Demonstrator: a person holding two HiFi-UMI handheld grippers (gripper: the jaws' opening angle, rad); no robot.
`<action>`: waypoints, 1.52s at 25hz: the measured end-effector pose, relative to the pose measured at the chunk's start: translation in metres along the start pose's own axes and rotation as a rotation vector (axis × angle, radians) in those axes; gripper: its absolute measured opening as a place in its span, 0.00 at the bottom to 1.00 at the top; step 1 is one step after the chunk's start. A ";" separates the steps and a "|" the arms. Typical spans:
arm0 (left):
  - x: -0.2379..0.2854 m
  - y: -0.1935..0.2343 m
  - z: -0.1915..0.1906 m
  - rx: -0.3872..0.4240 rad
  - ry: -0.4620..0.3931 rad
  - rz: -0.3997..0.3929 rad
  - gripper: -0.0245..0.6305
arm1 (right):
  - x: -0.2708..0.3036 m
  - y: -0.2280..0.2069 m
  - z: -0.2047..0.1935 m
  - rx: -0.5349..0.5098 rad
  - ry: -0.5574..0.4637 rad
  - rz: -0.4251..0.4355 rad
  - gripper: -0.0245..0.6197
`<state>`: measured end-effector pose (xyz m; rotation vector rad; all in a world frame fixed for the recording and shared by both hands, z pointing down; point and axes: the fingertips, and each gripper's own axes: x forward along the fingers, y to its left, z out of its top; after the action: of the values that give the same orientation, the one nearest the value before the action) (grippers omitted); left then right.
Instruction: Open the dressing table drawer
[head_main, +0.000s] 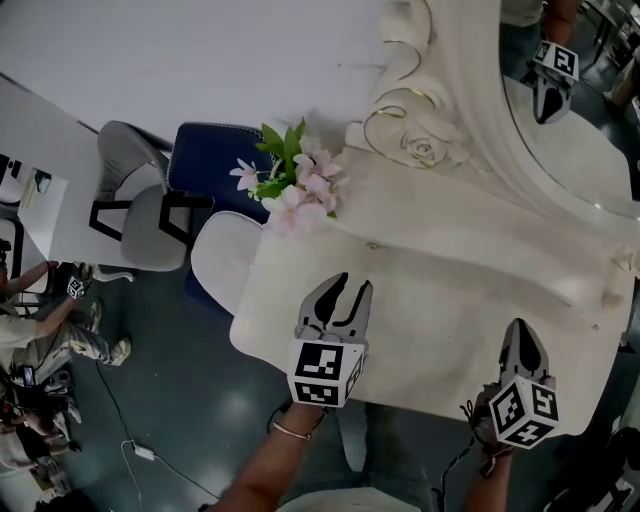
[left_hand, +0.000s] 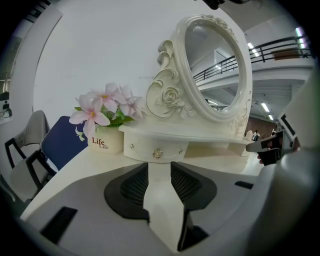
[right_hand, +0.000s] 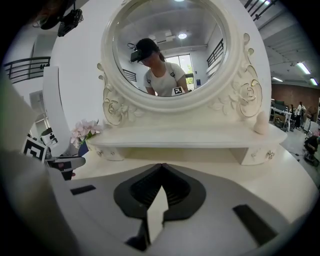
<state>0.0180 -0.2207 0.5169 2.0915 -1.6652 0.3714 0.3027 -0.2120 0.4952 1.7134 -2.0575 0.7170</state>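
Observation:
The cream dressing table (head_main: 430, 300) carries a raised shelf below an oval mirror (left_hand: 215, 70). A small drawer (left_hand: 156, 150) with a metal knob (left_hand: 158, 153) sits under the shelf's left end, straight ahead of my left gripper (left_hand: 160, 167). That left gripper (head_main: 352, 287) hovers open over the tabletop, a short way from the knob (head_main: 372, 245), with nothing between its fingers. My right gripper (head_main: 520, 328) is shut and empty near the table's front right. In the right gripper view, the right gripper (right_hand: 161, 166) faces the shelf's middle, with a second small drawer (right_hand: 257, 155) at the right end.
A white pot of pink flowers (head_main: 295, 185) stands at the table's left end, beside the left drawer. A grey chair (head_main: 140, 215) and a blue chair (head_main: 215, 160) stand off the left side. A person (head_main: 40, 330) sits at far left, and a cable (head_main: 140, 450) lies on the floor.

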 end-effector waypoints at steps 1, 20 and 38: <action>0.001 -0.001 -0.002 0.003 0.003 0.000 0.26 | 0.000 -0.002 -0.002 0.000 0.003 -0.003 0.05; 0.032 -0.005 -0.009 0.061 0.092 -0.011 0.27 | -0.001 -0.019 -0.012 0.045 0.017 -0.040 0.05; 0.063 0.003 0.001 0.065 0.119 0.012 0.28 | 0.005 -0.035 -0.011 0.075 0.025 -0.077 0.05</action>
<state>0.0300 -0.2759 0.5458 2.0632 -1.6175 0.5498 0.3352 -0.2145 0.5120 1.8045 -1.9596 0.7960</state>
